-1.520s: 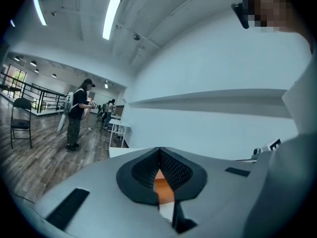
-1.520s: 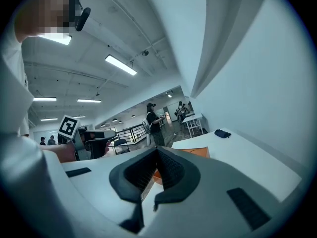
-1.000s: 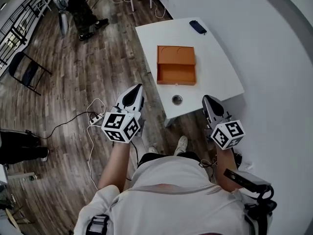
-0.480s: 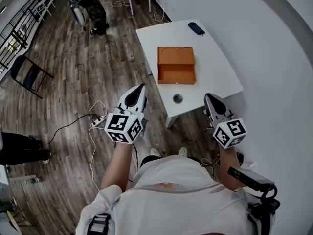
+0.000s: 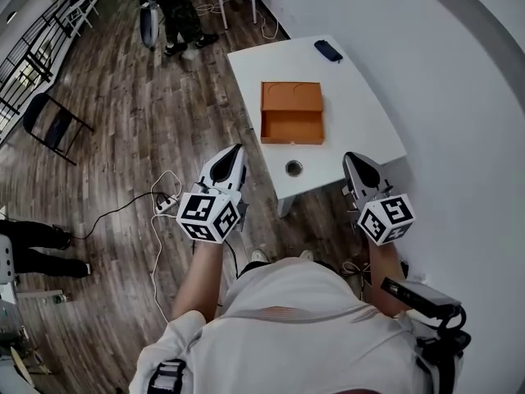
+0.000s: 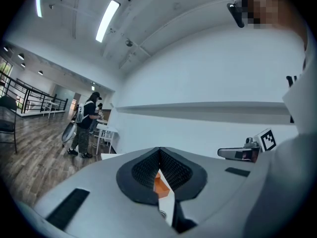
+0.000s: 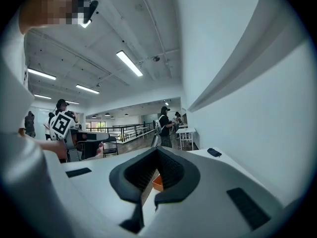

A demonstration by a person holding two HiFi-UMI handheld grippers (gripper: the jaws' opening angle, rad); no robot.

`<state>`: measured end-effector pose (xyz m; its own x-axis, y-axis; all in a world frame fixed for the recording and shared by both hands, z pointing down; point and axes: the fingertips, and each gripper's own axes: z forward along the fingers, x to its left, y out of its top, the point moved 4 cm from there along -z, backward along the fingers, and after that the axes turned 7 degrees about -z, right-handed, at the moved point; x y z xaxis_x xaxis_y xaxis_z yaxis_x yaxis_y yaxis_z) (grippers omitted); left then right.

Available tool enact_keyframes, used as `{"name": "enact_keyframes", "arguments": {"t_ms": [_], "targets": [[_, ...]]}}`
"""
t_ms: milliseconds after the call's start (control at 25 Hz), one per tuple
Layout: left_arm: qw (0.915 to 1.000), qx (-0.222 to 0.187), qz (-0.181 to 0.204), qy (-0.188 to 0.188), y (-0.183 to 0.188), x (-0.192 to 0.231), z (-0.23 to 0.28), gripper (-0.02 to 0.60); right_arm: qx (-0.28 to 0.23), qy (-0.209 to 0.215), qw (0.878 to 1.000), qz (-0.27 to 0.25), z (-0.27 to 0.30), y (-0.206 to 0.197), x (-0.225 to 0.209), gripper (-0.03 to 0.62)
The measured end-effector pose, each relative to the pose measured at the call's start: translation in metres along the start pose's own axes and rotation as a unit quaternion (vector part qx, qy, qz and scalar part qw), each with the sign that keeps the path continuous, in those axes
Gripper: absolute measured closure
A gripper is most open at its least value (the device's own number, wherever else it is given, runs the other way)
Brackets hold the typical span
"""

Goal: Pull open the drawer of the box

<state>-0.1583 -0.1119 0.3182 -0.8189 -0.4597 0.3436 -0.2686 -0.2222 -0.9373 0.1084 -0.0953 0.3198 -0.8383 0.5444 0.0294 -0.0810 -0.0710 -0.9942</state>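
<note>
Since the earlier frame, the person at the back of the room (image 5: 180,11) has walked to the right in the head view and now stands close to the far white furniture. My two grippers have shifted only slightly, and the orange box (image 5: 292,112) has stayed in its place on the white tabletop (image 5: 361,113).

The left gripper (image 5: 238,148) is over the wooden floor, to the left of the tabletop's near edge, and its jaws are closed with nothing between them. The right gripper (image 5: 352,157) is just before the near right corner of the tabletop. Its jaws also meet at the tips and are empty. Both grippers point toward the box but are well apart from it.

The box lies in the middle of the tabletop. Its near half looks like a hollow tray that faces me, though I cannot tell this surely. A small round object (image 5: 294,168) stands between the box and the near edge. A dark flat device (image 5: 328,50) lies at the far edge.
</note>
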Motion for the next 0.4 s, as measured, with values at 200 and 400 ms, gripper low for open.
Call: {"name": "enact_keyframes", "arguments": {"t_ms": [200, 400], "targets": [[1.0, 0.002, 0.003, 0.002, -0.002, -0.005, 0.0, 0.571, 0.0, 0.002, 1.0, 0.0, -0.003, -0.002, -0.002, 0.591], [0.9999, -0.001, -0.012, -0.005, 0.004, -0.013, -0.003, 0.569, 0.003, 0.002, 1.0, 0.0, -0.008, 0.004, -0.001, 0.591]]}}
